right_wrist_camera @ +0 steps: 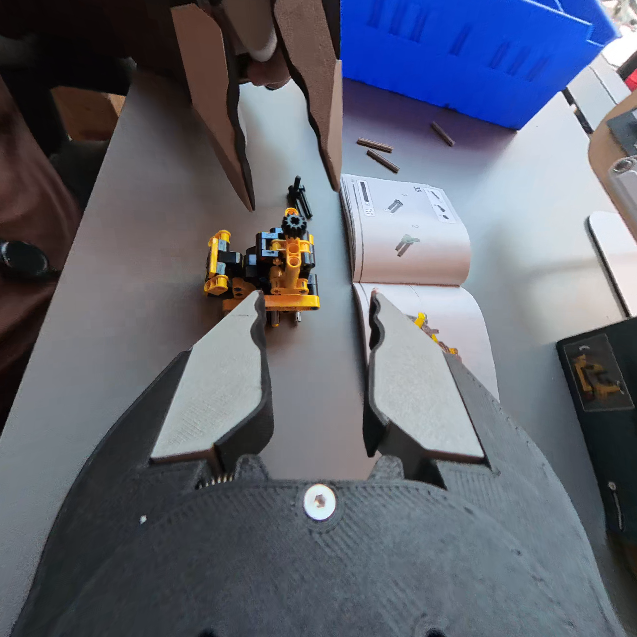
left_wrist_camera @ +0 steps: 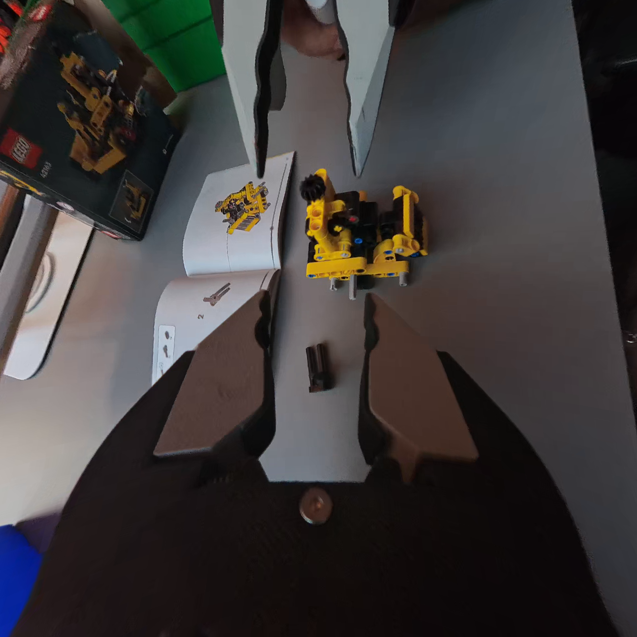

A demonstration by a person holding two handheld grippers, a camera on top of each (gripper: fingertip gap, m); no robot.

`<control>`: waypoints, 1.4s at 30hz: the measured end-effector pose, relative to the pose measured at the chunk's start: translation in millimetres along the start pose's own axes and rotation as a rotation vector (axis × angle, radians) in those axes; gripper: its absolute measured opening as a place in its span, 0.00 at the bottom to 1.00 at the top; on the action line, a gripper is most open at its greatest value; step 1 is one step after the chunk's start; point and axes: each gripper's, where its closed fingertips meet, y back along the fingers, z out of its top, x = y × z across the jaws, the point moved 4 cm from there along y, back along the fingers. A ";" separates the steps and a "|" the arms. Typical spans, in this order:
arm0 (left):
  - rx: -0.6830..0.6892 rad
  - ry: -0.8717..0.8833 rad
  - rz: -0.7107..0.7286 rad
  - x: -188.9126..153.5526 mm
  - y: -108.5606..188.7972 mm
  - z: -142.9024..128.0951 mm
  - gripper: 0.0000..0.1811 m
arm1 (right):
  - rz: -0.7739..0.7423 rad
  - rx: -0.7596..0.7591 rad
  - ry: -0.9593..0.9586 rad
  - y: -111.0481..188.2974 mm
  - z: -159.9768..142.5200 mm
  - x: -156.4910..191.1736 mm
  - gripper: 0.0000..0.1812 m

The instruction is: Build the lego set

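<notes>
The left gripper (left_wrist_camera: 316,296) is held above the grey table (left_wrist_camera: 482,172) with its brown fingers (left_wrist_camera: 220,379) spread wide and nothing gripped; a small black connector piece (left_wrist_camera: 319,367) is seen lying on the table between them, untouched. The right gripper (right_wrist_camera: 316,296), with grey fingers (right_wrist_camera: 213,386), is likewise spread wide and empty (its left fingertip overlaps the model's edge in the right wrist view, though contact cannot be confirmed). The partly built yellow and black model (left_wrist_camera: 363,231) is set on the table between the two opposed grippers, a black gear (left_wrist_camera: 312,188) mounted at one end and grey axles projecting from its base. The open instruction booklet (left_wrist_camera: 238,234) is laid just beside it, the set's box (left_wrist_camera: 79,120) farther off. Three brown axles (right_wrist_camera: 382,157) are scattered near a blue bin (right_wrist_camera: 465,51).
</notes>
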 end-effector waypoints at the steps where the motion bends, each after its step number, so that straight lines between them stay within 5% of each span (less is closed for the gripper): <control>1: 0.006 -0.020 0.008 -1.5 -3.9 2.2 0.30 | 0.015 0.001 0.014 -3.3 -0.3 2.4 0.32; 26: 0.015 -0.219 0.075 -15.6 -37.9 13.5 0.20 | 0.078 -0.092 0.016 -20.0 0.7 23.9 0.22; 42: -0.028 -0.138 0.017 -15.6 -36.9 11.7 0.19 | 0.064 -0.088 0.025 -21.7 0.9 25.8 0.21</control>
